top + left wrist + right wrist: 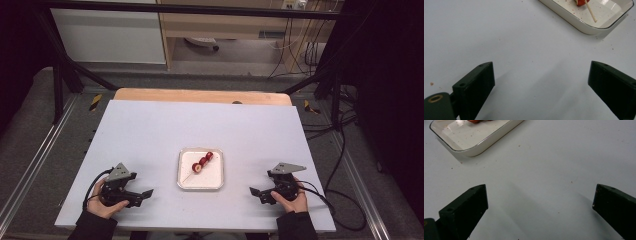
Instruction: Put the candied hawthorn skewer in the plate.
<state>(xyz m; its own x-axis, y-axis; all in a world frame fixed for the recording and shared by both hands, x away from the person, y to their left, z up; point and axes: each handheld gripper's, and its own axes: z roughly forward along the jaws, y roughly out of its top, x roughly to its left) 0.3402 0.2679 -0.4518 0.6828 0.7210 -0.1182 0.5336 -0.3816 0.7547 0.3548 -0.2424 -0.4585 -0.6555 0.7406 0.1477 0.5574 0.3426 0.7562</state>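
Both my grippers resting empty beside the tray (200, 186)

I am holding my left gripper (141, 194) and right gripper (256, 193) spread wide, grasping nothing, flanking the fruit skewer (202, 162).

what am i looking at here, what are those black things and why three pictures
A person sits at a white table and holds a hand-operated gripper in each hand: the left gripper and the right gripper. Each has two black jaws. The high view comes from a fixed camera above the table. The other two come from small cameras riding on the grippers, looking along their own jaws, which rise from the bottom edge. Between the grippers lies a white tray with a skewer of red fruit pieces. Both grippers stand open over bare table and hold nothing.
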